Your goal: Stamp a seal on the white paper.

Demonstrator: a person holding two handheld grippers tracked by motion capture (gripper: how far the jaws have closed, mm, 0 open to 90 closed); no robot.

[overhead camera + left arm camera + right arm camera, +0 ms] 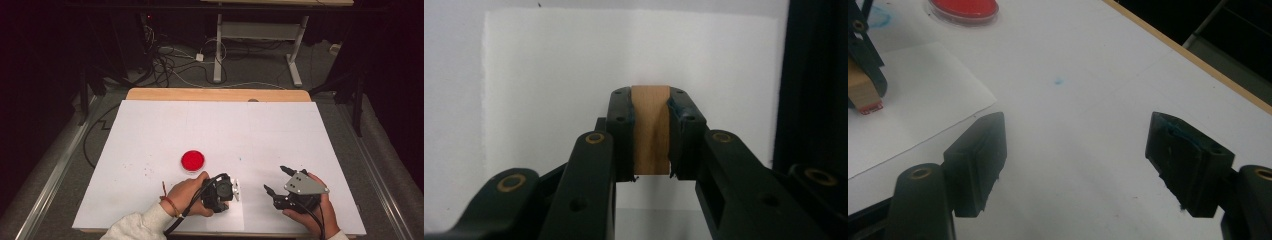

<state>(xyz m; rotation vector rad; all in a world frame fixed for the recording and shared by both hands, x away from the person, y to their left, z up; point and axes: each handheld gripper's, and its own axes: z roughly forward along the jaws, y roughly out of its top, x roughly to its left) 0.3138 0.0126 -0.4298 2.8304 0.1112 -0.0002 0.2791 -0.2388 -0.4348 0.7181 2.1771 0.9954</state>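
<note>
My left hand-held gripper (650,131) points down, clamping a wooden stamp (650,127) over paper (549,75) — right hand-held gripper (1075,165) released, low above the tabletop (1088,55); red dish (192,160) nearby.

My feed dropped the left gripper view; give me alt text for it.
The left claw is shut on a wooden block, pinched upright between its two black jaws. Behind it lies a white paper sheet on the white table, with dark space at the right edge.
</note>
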